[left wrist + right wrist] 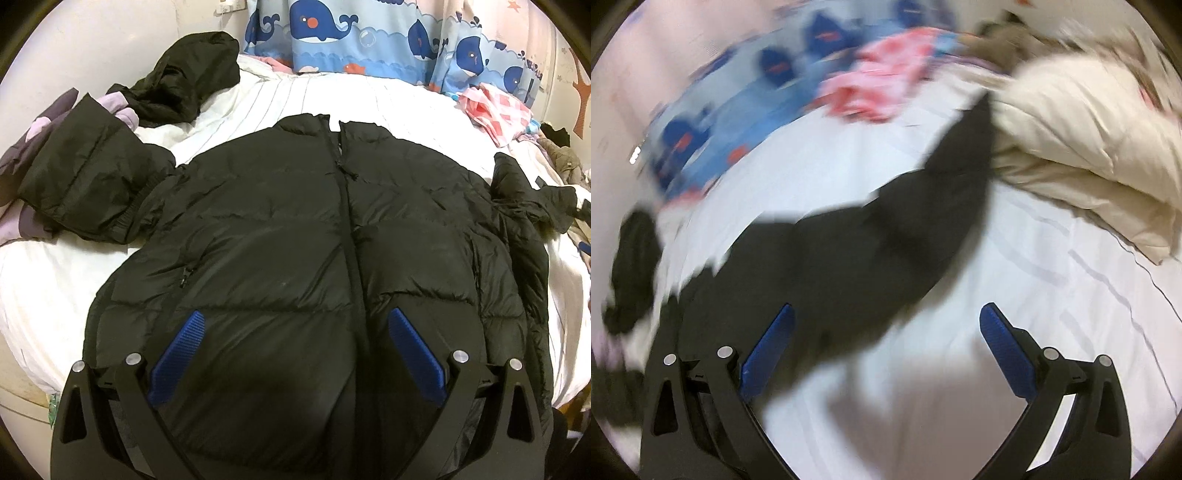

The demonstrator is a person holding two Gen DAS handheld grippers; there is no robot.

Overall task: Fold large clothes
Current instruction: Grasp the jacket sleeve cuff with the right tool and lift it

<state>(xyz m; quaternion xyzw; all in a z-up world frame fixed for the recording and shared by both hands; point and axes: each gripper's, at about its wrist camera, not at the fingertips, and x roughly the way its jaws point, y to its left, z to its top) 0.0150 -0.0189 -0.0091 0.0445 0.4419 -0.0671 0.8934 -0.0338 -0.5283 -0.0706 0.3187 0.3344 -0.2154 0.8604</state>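
A black puffer jacket lies front up and zipped on the white bed, collar toward the far side. Its left sleeve bends out to the left and its right sleeve lies crumpled at the right. My left gripper hovers open over the jacket's lower hem, blue pads apart on either side of the zip. The right wrist view is motion-blurred: my right gripper stands open above the sheet, with a black part of the jacket reaching in from the left, touching neither pad.
The white striped bed sheet carries another black garment at the far left, purple clothing, a pink checked cloth and a whale-print curtain behind. A cream duvet is heaped at the right.
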